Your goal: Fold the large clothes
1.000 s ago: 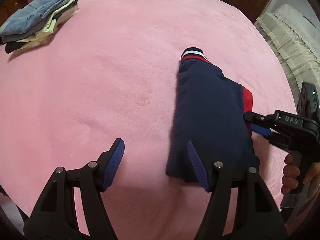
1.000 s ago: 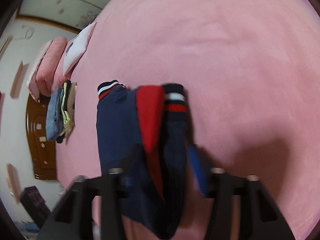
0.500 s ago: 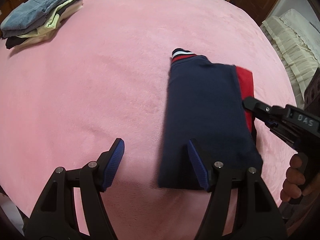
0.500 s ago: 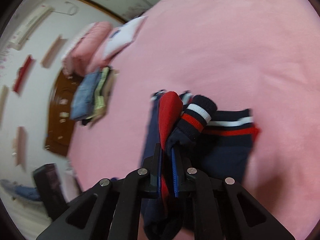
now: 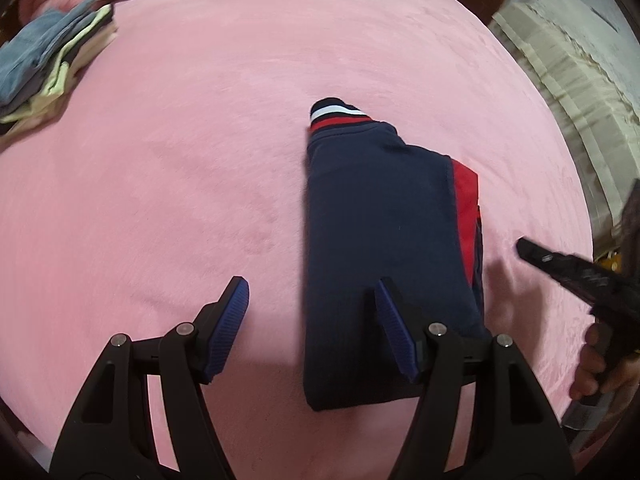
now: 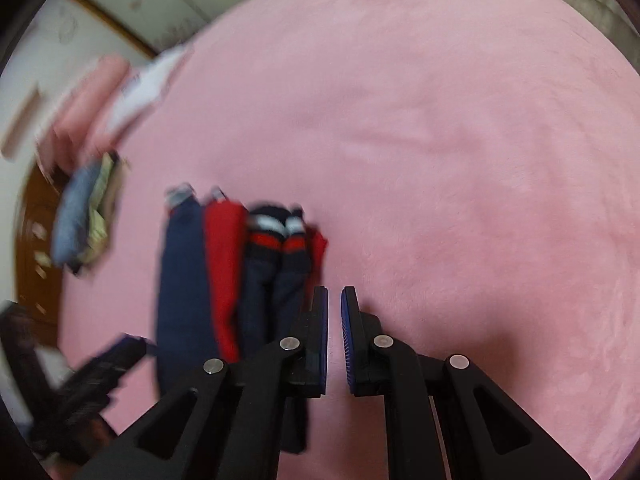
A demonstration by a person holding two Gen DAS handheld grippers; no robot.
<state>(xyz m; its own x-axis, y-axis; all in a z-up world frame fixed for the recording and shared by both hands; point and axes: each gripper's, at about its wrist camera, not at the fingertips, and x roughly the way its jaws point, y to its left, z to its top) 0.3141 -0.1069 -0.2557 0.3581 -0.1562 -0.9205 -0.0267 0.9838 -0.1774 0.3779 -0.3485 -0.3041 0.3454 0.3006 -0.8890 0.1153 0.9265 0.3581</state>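
Right tongs [image 6: 334,336] off folded garment [image 5: 384,248]

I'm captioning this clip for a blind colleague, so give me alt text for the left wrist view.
A folded navy garment with red panels and a striped cuff lies on a pink blanket, partly behind one finger of the left gripper, whose jaws are wide open and empty. The right gripper enters from the right edge; a stack of folded clothes sits far left.

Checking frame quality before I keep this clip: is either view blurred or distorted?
Left wrist view: sharp on the navy garment, with fisheye bending of the pink bed edges. Right wrist view: motion blur smears the garment and clothes stack; the right tongs stay crisp, casting a soft shadow on the bed.
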